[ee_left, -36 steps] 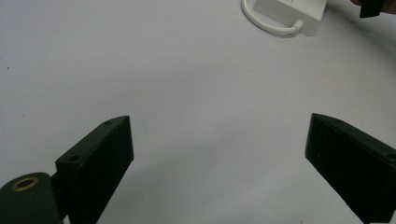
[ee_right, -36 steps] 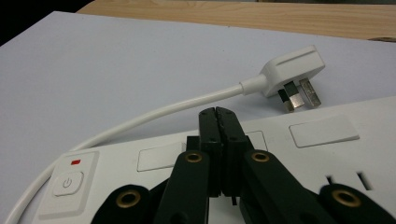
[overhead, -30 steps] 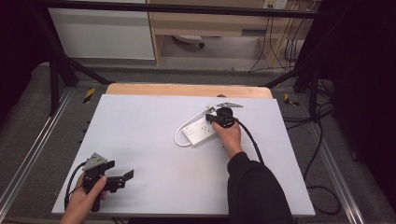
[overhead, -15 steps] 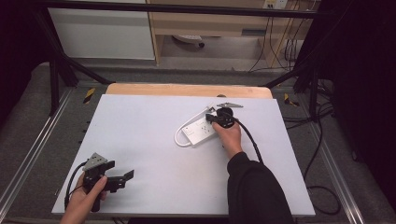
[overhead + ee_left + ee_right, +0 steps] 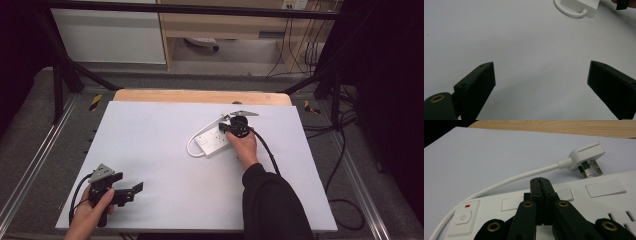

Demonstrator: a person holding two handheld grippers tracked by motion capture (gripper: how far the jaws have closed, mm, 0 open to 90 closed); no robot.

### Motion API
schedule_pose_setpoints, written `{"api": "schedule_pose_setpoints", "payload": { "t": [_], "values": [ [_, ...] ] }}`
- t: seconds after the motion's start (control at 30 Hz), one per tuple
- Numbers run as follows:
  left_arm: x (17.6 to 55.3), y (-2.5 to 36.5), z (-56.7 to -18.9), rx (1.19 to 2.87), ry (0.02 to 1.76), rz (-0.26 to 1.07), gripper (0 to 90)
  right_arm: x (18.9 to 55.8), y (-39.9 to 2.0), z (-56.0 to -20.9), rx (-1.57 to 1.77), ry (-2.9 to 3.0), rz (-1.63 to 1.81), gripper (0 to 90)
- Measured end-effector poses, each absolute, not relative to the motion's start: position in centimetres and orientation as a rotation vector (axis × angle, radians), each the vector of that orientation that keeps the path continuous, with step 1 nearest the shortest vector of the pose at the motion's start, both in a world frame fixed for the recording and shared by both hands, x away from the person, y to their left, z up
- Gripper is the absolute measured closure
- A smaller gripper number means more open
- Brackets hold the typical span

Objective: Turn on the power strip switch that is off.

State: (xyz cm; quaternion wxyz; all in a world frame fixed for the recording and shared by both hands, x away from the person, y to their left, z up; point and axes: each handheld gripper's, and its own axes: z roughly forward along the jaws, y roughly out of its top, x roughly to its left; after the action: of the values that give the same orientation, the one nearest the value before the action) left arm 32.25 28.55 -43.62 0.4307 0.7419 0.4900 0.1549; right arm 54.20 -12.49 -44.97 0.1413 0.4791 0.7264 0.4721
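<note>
A white power strip lies right of centre on the white table top. In the right gripper view its top face shows a power button with a red mark. Its white cable curves round to a three-pin plug lying beside it. My right gripper is shut with nothing between its jaws. Its tips sit just over the strip's top face; whether they touch it I cannot tell. Near the front left corner my left gripper is open and empty, low over the bare surface.
A wooden table edge runs along the back of the white top. Metal rails flank both sides. Black cables trail on the floor at the right. The right gripper's own cable runs back along the forearm.
</note>
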Motion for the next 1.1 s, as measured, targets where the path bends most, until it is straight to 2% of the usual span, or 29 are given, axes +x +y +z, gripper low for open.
{"api": "schedule_pose_setpoints", "payload": {
  "t": [1.1],
  "values": [
    [32.2,28.6,-43.6,1.849,1.222,0.385,7.8,54.3,-13.5,-43.9,1.37,2.076,1.319,90.0]
  ]
}}
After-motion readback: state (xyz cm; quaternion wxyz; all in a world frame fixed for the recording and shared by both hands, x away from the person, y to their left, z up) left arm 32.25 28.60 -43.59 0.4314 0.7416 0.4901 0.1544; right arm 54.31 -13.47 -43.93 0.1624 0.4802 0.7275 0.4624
